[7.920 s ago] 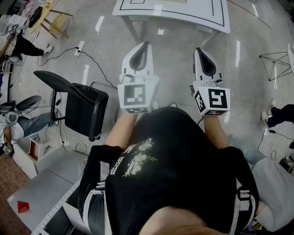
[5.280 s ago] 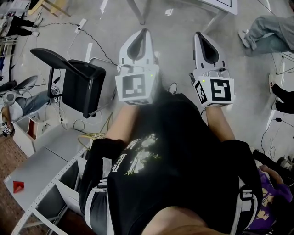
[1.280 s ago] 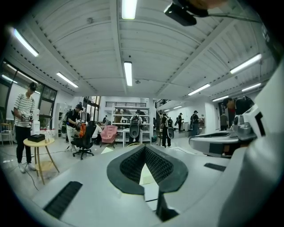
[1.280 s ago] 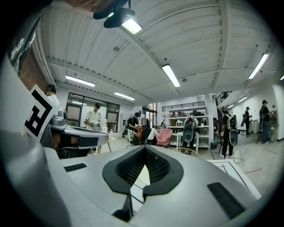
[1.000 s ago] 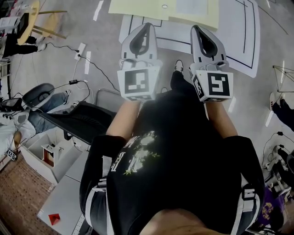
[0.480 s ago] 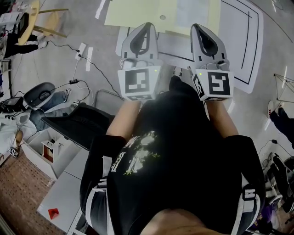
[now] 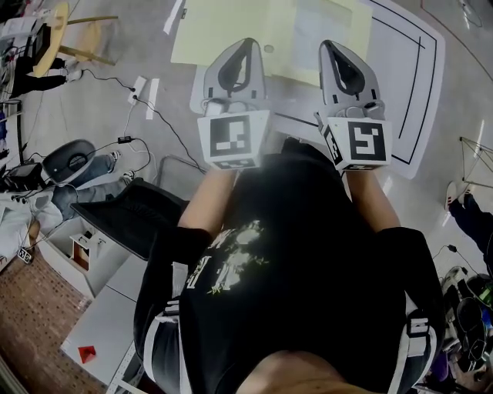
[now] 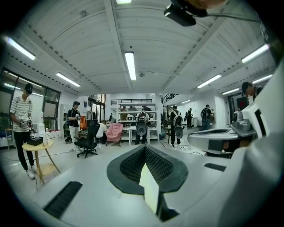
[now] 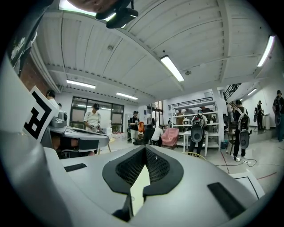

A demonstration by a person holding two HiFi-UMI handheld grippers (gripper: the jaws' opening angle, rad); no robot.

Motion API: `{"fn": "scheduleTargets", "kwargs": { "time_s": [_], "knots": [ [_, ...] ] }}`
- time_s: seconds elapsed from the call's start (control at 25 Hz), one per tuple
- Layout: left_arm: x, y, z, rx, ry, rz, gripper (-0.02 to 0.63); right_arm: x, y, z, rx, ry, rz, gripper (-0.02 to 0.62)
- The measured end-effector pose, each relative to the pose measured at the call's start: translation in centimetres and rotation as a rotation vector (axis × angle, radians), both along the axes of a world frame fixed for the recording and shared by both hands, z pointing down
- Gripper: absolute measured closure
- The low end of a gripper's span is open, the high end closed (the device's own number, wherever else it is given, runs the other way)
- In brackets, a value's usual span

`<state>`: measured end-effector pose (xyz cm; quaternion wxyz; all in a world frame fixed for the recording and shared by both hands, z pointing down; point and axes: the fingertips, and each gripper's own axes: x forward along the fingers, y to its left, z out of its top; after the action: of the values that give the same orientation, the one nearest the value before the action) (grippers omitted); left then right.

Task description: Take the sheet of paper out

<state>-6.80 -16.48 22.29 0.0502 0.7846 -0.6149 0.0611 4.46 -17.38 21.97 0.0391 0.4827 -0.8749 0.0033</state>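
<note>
Compared with half a second ago, the tabletop (image 7: 389, 92) and the pale yellow sheet (image 7: 223, 31) on it have slid lower in the head view, and both claws now overlap that sheet's near edge, whereas before their tips only just reached it. Seven or so seconds back they pointed at bare floor with a table well ahead. The left claw (image 7: 248, 43) and the right claw (image 7: 326, 46) are held side by side at chest height, apart from each other and above the surface, their marker cubes toward the person's black shirt (image 7: 293, 254). Each claw's own view shows its two jaws pressed together at the tip with nothing between them, looking out level across a long room with ceiling strip lights, shelving, standing people and a pink chair (image 8: 114, 133). On the yellow sheet, toward its far right, lies a paler rectangle (image 7: 327, 21), likely the sheet of paper; whether it rests on top of the yellow or is tucked inside it cannot be told. A small round mark (image 7: 267, 48) sits near the yellow sheet's near edge, between the two claws. A black office chair (image 7: 127, 219) stands on the floor at the person's left.
</note>
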Motion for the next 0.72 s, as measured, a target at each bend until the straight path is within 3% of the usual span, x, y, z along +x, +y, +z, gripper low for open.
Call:
{"fn": "scheduleTargets", "kwargs": {
  "time_s": [0.24, 0.48, 0.72],
  "knots": [
    [-0.3, -1.6, 1.2, -0.04, -0.01, -0.028, 0.604, 1.0, -2.3, 0.9, -0.027, -0.006, 0.008, 0.597],
    [-3.0, -3.3, 3.7, -0.103, -0.014, -0.065, 0.604, 0.5, -3.6, 3.6, -0.092, 0.005, 0.022, 0.597],
    [-4.2, -6.8, 6.4, -0.164, 0.011, -0.015, 0.604, -0.5, -6.0, 5.5, -0.145, 0.041, 0.064, 0.597]
  ]
}}
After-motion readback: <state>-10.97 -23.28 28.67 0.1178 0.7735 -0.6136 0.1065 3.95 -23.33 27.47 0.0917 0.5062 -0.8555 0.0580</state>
